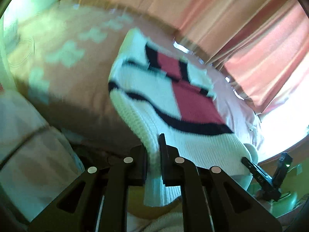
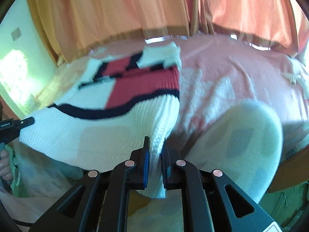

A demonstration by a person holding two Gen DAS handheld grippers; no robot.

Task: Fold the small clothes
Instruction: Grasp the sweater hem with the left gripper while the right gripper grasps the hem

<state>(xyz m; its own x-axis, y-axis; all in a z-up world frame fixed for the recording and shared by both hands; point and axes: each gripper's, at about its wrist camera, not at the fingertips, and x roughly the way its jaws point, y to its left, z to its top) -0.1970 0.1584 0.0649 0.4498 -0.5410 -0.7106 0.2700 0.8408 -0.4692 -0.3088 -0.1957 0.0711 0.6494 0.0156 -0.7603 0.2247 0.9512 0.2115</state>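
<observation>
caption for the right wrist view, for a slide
Right gripper pinching the ribbed hem of a white sweater above a pink blanket.

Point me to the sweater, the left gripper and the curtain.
sweater (image 1: 154,96), left wrist view, white knit panel beside the red block.
left gripper (image 1: 153,154), left wrist view, midway between its fingers, shut on the sweater's ribbed edge.
curtain (image 2: 115,9), right wrist view, orange folds behind the bed.

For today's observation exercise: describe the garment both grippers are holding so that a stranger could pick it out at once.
Start at the pink bedspread in front of the orange curtains. Stretched above it between the left gripper and right gripper is the knitted sweater. Unlike the plain pale fabrics around it, it is ribbed white knit with red blocks and dark navy stripes.
</observation>
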